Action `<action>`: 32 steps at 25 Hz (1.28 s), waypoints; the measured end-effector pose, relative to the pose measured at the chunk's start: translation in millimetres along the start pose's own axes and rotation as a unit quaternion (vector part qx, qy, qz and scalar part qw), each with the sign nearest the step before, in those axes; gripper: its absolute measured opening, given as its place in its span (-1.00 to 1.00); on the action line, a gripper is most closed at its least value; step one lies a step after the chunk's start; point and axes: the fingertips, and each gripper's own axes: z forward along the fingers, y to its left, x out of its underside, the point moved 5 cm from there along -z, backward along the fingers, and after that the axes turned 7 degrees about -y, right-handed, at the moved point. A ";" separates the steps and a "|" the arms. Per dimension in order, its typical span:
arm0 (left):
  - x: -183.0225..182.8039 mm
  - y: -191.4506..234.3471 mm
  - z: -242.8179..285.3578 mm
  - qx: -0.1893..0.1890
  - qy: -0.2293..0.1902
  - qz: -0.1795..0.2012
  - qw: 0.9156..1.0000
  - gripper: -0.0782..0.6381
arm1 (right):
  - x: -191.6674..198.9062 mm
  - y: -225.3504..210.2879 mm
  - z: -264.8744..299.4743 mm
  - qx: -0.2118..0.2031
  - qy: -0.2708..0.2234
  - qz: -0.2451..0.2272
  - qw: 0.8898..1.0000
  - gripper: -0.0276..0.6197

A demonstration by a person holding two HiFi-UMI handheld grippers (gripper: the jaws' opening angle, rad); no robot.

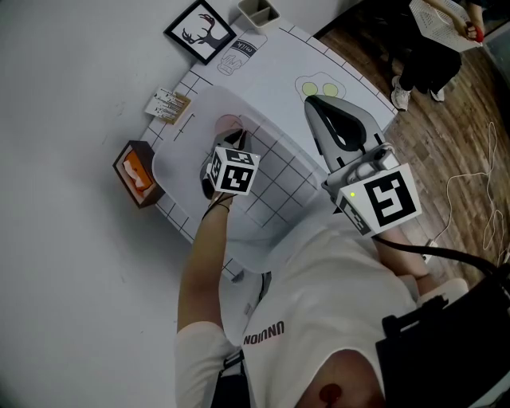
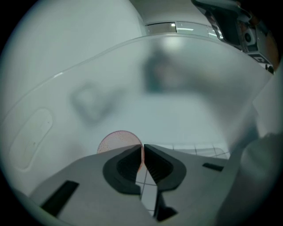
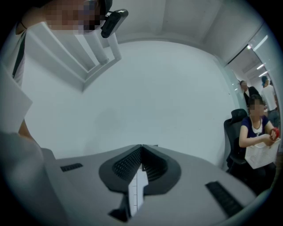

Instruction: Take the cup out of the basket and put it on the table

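A translucent white basket (image 1: 182,127) stands on the gridded table mat. Inside it, at the far end, is a pink cup (image 1: 229,124). My left gripper (image 1: 230,143) reaches down into the basket, and its marker cube hides most of it in the head view. In the left gripper view the jaws are closed on the thin rim of the pink cup (image 2: 116,140), at my left gripper (image 2: 142,152), with the basket wall (image 2: 132,66) curving behind. My right gripper (image 1: 315,103) is held up beside the basket's right side. It is shut and empty (image 3: 141,150), facing a plain wall.
A framed deer picture (image 1: 199,32) and a grey container (image 1: 258,11) sit at the table's far end. An orange box (image 1: 135,174) and small cards (image 1: 167,105) lie left of the basket. A person (image 1: 438,40) stands on the wooden floor at the right, near a cable (image 1: 470,199).
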 end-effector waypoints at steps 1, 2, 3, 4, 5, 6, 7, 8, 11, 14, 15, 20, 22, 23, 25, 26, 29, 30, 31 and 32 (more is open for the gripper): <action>-0.4 0.8 -0.3 -0.005 -0.001 0.005 1.000 -0.70 | 0.1 -0.1 -0.1 0.000 0.000 0.001 1.000 -0.85; -0.7 1.4 -0.6 -0.008 -0.001 0.008 1.000 -0.70 | 0.2 -0.1 -0.2 -0.001 0.000 0.001 1.000 -0.85; -1.0 1.9 -0.8 -0.010 -0.001 0.009 1.000 -0.70 | 0.1 -0.2 -0.3 -0.001 0.000 0.000 1.000 -0.85; -1.3 2.5 -1.2 -0.010 -0.002 0.006 1.000 -0.70 | 0.0 -0.3 -0.4 0.000 0.000 0.000 1.000 -0.85; -1.5 3.1 -1.6 -0.011 -0.003 0.002 1.000 -0.70 | -0.1 -0.5 -0.4 0.000 0.000 -0.001 1.000 -0.85; -1.5 3.7 -2.0 -0.011 -0.003 -0.002 1.000 -0.70 | -0.3 -0.7 -0.3 0.000 -0.001 -0.001 1.000 -0.85; -1.4 4.1 -2.2 -0.011 -0.003 -0.005 1.000 -0.70 | -0.6 -1.0 -0.2 0.000 -0.001 -0.001 1.000 -0.85; -1.2 4.4 -2.2 -0.011 -0.002 -0.006 1.000 -0.70 | -0.9 -1.2 -0.1 0.001 -0.001 -0.001 1.000 -0.85; -1.1 4.2 -2.5 -0.010 -0.001 -0.003 1.000 -0.70 | -1.1 -1.5 0.0 0.002 -0.001 -0.001 1.000 -0.85; -3.4 3.9 -4.5 -0.011 -0.002 -0.002 1.000 -0.70 | -0.9 -1.3 0.1 0.002 -0.001 -0.001 1.000 -0.85; -4.5 3.8 -5.1 -0.011 -0.002 -0.002 1.000 -0.70 | -0.9 -1.3 0.1 0.002 -0.001 -0.001 1.000 -0.85; -10.6 3.4 -10.0 -0.015 -0.003 0.000 1.000 -0.70 | -0.6 -1.0 0.1 0.001 -0.002 0.000 1.000 -0.85; -13.0 3.4 -13.0 -0.017 -0.003 0.005 1.000 -0.70 | -0.5 -0.4 0.3 0.000 -0.002 0.000 1.000 -0.85; -14.0 3.3 -14.5 -0.017 -0.003 0.007 1.000 -0.70 | -0.6 -0.1 0.4 -0.001 -0.002 0.000 1.000 -0.85; -16.1 3.3 -17.5 -0.017 -0.003 0.005 1.000 -0.70 | -0.8 0.1 0.3 -0.001 -0.002 0.000 1.000 -0.85; -17.2 3.5 -19.1 -0.018 -0.004 0.004 1.000 -0.70 | -0.9 0.2 0.4 -0.001 -0.002 0.001 1.000 -0.85; -19.9 4.5 -23.4 -0.020 -0.005 0.001 1.000 -0.70 | -1.1 1.2 0.8 -0.003 -0.002 0.001 1.000 -0.85; -20.6 4.9 -24.6 -0.021 -0.005 0.001 1.000 -0.70 | -1.1 1.5 0.9 -0.004 -0.001 0.000 1.000 -0.85; -21.3 5.2 -26.0 -0.023 -0.005 0.000 1.000 -0.70 | -1.0 1.7 0.9 -0.004 -0.001 0.001 1.000 -0.85; -22.0 5.6 -27.3 -0.024 -0.005 0.000 1.000 -0.70 | -0.9 1.8 0.9 -0.004 -0.001 0.001 1.000 -0.85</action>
